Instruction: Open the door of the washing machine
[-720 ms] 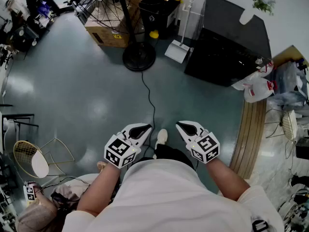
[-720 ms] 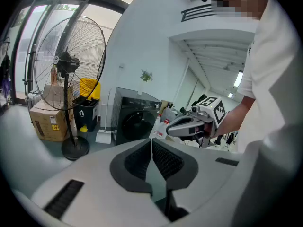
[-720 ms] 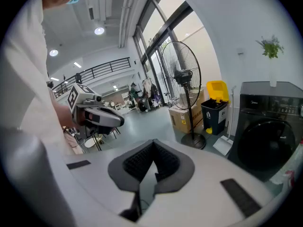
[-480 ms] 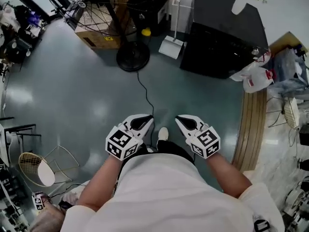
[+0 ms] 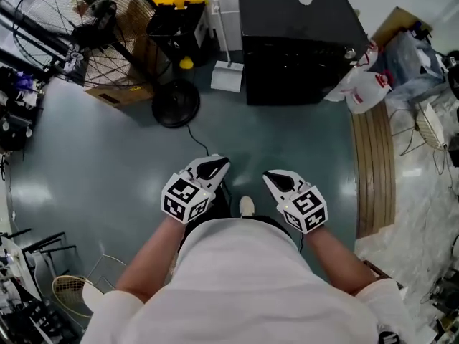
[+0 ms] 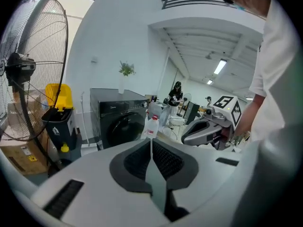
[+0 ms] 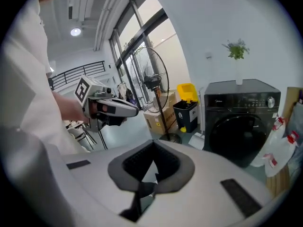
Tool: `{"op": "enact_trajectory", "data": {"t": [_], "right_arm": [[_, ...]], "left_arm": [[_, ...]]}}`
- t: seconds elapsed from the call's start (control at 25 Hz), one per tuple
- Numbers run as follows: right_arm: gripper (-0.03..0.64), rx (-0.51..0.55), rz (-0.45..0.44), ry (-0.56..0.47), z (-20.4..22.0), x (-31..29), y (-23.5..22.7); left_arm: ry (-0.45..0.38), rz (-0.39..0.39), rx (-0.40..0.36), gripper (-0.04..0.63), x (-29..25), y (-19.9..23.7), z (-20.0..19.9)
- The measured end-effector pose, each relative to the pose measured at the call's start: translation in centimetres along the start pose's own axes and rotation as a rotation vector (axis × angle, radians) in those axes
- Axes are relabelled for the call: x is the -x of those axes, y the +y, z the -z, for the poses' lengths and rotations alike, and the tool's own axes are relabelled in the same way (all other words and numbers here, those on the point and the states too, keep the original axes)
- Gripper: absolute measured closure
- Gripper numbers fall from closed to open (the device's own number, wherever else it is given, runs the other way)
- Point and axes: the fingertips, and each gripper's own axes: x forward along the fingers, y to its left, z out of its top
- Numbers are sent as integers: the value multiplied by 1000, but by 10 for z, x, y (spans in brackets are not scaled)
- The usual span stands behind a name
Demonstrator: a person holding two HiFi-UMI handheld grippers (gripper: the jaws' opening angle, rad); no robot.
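The black washing machine [image 5: 294, 49] stands against the far wall, well ahead of both grippers. Its round door [image 6: 124, 126] is closed, and it also shows in the right gripper view as a dark disc [image 7: 239, 136]. My left gripper [image 5: 219, 165] is held in front of the body, shut, with nothing between its pads [image 6: 151, 143]. My right gripper [image 5: 271, 178] is level with it and a little apart, also shut and empty [image 7: 154, 148]. Both point forward and slightly down over the grey floor, toward the machine.
A large floor fan [image 5: 79, 27] on a round base [image 5: 176, 104] stands at the left, its cable [image 5: 197, 138] trailing toward my feet. Beside the machine are a black bin with yellow lid [image 5: 176, 13], a white dustpan [image 5: 228, 77] and plastic bags [image 5: 362, 84]. A wooden strip [image 5: 373, 163] runs down the right.
The view has swung so the washing machine now sits straight ahead at the top centre. Both grippers stay shut in front of the body, barely shifted.
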Motion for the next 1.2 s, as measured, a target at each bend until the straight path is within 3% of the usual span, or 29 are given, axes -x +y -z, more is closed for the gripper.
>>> {"op": "enact_trajectory", "data": {"t": [0.04, 0.12, 0.68, 1.2], "right_arm": [[607, -9, 25, -8, -3, 0, -9], [534, -34, 67, -18, -8, -4, -25], [551, -225, 312, -9, -65, -36, -120], [549, -461, 535, 46, -36, -22, -166]], "left_arm": [[3, 10, -13, 571, -9, 6, -4], [15, 29, -33, 571, -28, 23, -8], [151, 204, -134, 529, -186, 150, -38], [293, 233, -221, 474, -365, 246, -16]]}}
